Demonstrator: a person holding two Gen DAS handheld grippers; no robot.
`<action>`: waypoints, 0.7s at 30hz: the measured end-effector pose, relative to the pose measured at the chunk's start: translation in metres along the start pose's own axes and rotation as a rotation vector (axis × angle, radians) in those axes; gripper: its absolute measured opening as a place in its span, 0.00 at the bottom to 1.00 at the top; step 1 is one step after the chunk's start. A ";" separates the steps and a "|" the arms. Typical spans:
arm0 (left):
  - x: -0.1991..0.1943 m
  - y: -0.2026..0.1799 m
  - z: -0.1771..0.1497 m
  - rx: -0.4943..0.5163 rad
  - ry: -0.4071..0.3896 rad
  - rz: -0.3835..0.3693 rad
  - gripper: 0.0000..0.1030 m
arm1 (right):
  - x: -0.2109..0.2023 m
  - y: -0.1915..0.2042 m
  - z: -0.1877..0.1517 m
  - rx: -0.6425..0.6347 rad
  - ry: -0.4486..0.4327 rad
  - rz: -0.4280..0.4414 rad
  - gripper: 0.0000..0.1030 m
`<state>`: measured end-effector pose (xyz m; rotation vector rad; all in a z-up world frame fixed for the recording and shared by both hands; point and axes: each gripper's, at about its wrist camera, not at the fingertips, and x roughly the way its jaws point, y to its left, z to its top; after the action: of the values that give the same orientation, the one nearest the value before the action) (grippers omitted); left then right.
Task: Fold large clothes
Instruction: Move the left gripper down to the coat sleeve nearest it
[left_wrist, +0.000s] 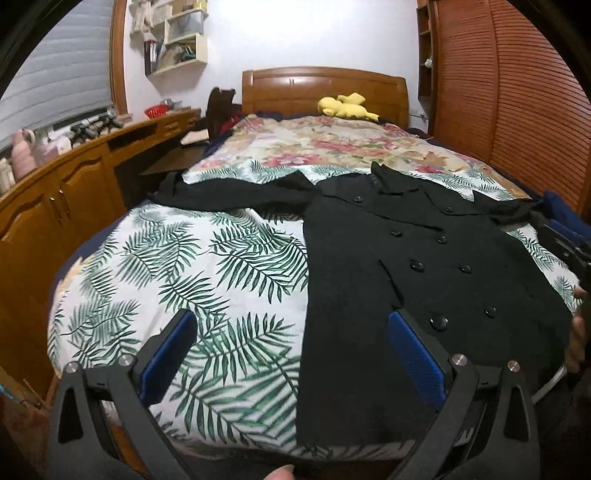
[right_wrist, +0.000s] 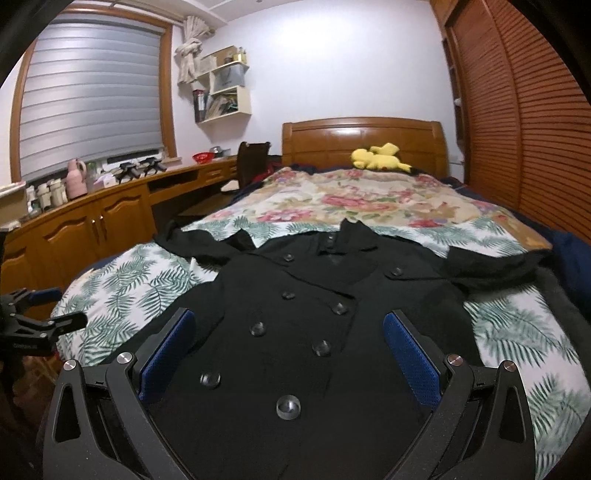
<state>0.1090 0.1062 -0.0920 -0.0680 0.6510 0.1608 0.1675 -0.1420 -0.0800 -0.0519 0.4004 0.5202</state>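
A black double-breasted coat (left_wrist: 388, 280) (right_wrist: 303, 332) lies flat and face up on the leaf-print bedsheet (left_wrist: 192, 280), collar toward the headboard, both sleeves spread out sideways. My left gripper (left_wrist: 291, 325) is open above the coat's left hem edge and the sheet, holding nothing. My right gripper (right_wrist: 288, 325) is open over the coat's lower front with its buttons, also holding nothing. The right gripper (left_wrist: 569, 247) shows at the right edge of the left wrist view, and the left gripper (right_wrist: 55, 321) shows at the left edge of the right wrist view.
A floral quilt (left_wrist: 314, 144) covers the far half of the bed, with a yellow plush toy (left_wrist: 345, 105) by the wooden headboard (left_wrist: 325, 85). Wooden cabinets (left_wrist: 55, 206) and a desk run along the left; a slatted wardrobe (left_wrist: 517, 92) stands on the right.
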 end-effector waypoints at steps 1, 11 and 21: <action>0.004 0.003 0.003 -0.002 0.004 0.000 1.00 | 0.010 0.000 0.004 -0.004 0.005 0.010 1.00; 0.067 0.042 0.031 -0.079 0.061 -0.021 1.00 | 0.098 0.000 0.021 -0.038 0.087 0.119 1.00; 0.133 0.078 0.069 -0.066 0.089 0.018 1.00 | 0.158 0.004 0.003 -0.099 0.208 0.146 1.00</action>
<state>0.2417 0.2077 -0.1192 -0.1336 0.7350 0.1978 0.2920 -0.0634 -0.1375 -0.1744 0.5839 0.6819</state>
